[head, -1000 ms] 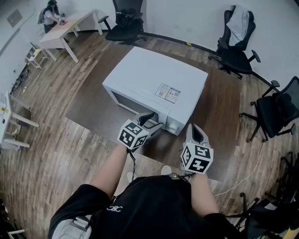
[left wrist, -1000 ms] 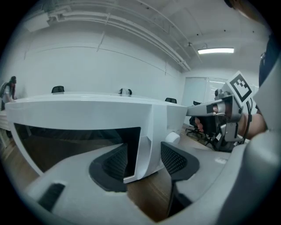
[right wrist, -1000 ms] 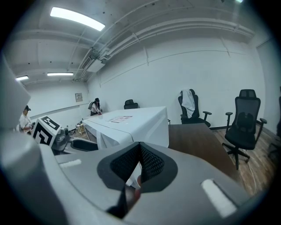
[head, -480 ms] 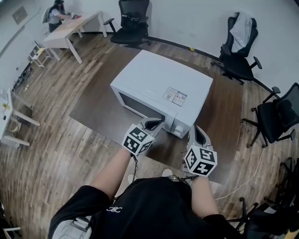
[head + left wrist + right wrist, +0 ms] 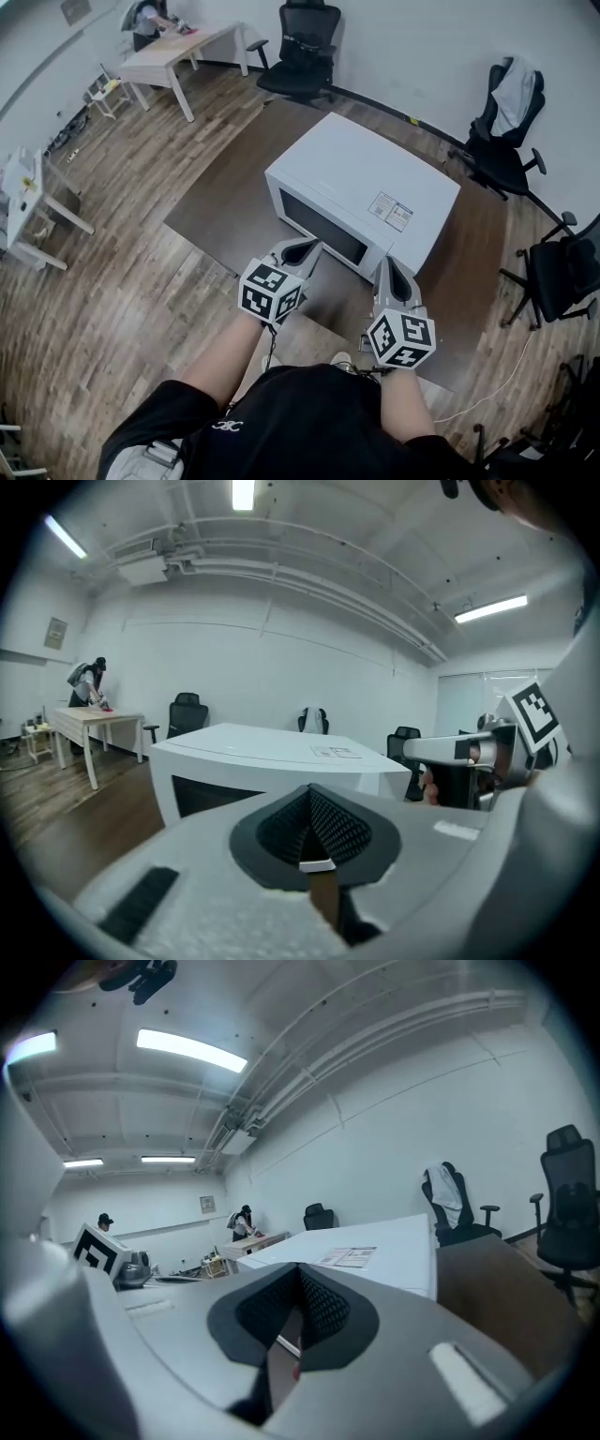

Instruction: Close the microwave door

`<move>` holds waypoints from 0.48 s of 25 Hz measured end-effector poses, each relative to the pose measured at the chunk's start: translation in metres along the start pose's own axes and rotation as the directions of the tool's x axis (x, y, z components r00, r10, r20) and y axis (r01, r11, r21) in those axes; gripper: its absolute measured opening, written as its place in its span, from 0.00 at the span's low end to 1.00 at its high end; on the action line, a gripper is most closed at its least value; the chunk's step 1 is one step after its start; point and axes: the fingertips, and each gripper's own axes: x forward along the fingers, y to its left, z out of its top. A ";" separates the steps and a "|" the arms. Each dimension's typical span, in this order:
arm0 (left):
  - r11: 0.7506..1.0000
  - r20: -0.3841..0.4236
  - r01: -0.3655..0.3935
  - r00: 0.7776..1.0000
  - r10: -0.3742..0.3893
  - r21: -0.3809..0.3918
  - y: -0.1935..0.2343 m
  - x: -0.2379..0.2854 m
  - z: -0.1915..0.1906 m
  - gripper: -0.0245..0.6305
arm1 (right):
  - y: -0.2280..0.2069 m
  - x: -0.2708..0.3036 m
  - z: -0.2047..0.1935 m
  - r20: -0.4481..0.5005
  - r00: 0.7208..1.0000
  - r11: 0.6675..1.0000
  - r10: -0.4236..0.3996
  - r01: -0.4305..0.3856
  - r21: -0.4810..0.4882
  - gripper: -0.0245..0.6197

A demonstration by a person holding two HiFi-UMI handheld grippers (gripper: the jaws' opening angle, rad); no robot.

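Note:
A white microwave (image 5: 361, 197) stands on a dark brown table (image 5: 220, 211), its dark-windowed door (image 5: 323, 232) flat against its front, closed. My left gripper (image 5: 307, 247) hovers just before the door's lower edge, jaws shut with nothing in them. Its view looks over the closed pads (image 5: 309, 808) at the microwave (image 5: 272, 752). My right gripper (image 5: 389, 267) hangs near the microwave's front right corner, its jaws together and empty. In the right gripper view the microwave's top (image 5: 375, 1255) lies beyond the pads (image 5: 309, 1302).
Black office chairs stand behind the table (image 5: 305, 52), at the right (image 5: 506, 141) and far right (image 5: 562, 272). A light desk (image 5: 183, 52) with a person (image 5: 145, 14) at it stands at the back left. Wooden floor surrounds the table.
Both grippers have drawn back from the microwave's front and risen. The left gripper's jaws, open a second ago at the door, have shut. The door stays closed.

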 end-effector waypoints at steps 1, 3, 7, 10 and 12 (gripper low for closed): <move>1.000 0.001 -0.023 1.000 0.023 -0.001 0.006 -0.010 0.001 0.05 | 0.011 0.005 0.000 -0.005 1.000 1.000 0.021 -0.021 -0.015 0.05; 0.997 0.006 -0.071 0.997 0.071 -0.005 0.019 -0.030 0.003 0.05 | 0.037 0.015 0.000 -0.009 0.998 0.997 0.065 -0.066 -0.045 0.05; 0.981 0.018 -0.196 0.980 0.196 0.010 0.049 -0.074 0.005 0.05 | 0.089 0.039 -0.006 -0.028 0.988 0.983 0.151 -0.153 -0.101 0.05; 0.956 0.018 -0.292 0.956 0.292 0.012 0.070 -0.107 0.002 0.06 | 0.124 0.053 -0.016 -0.067 0.976 0.968 0.206 -0.213 -0.133 0.05; 0.941 0.017 -0.339 0.941 0.339 -0.004 0.083 -0.126 -0.002 0.05 | 0.144 0.061 -0.024 -0.092 0.968 0.957 0.234 -0.246 -0.154 0.05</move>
